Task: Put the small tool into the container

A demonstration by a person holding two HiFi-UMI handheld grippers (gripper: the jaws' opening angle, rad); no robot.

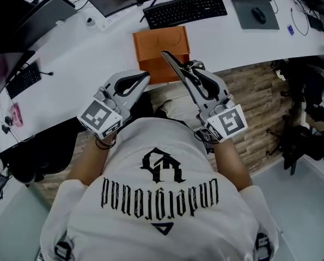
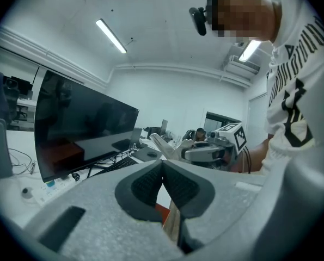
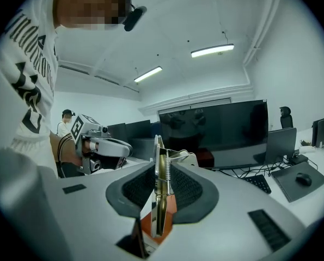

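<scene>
- Head view: the right tongs (image 1: pixel 193 72) are clamping the small tool (image 1: pixel 175 67), a slim metal piece that is sticking out past their tips and slanting toward the orange box (image 1: pixel 162 43).
- The box is sitting on the white surface (image 1: pixel 232 39) just ahead of both tongs, and the tool's far end is overlapping the box's near edge. How high above it the tool is hanging cannot be judged from here.
- The left tongs (image 1: pixel 145 78) are pointing at the same box from beside the right pair, with nothing showing between their tips.
- A keyboard (image 1: pixel 186 10) and a mouse (image 1: pixel 258 15) are lying well beyond the box, farther from the tongs.
- Left gripper view: the left tongs (image 2: pixel 163 170) are sitting together, pad against pad, and carrying nothing.
- Just off to their side the right tongs (image 2: pixel 208 152) are holding the tool (image 2: pixel 159 144) out in front of them, and a dark monitor (image 2: pixel 80 124) is standing beyond on the other side.
- Right gripper view: the right tongs (image 3: pixel 160 173) are pressing on the tool (image 3: pixel 158 211) from both sides. It is standing on edge between the pads, its spring showing.
- The box (image 3: pixel 171 205) is showing below and ahead of the tips, with the left tongs (image 3: pixel 104 145) alongside.
- Progress: the tool is already picked up and is arriving at the box, so the first half looks done.
- Left to do, as I judge it: bringing the tool over the box's opening, lowering it in, and letting the right tongs part.
</scene>
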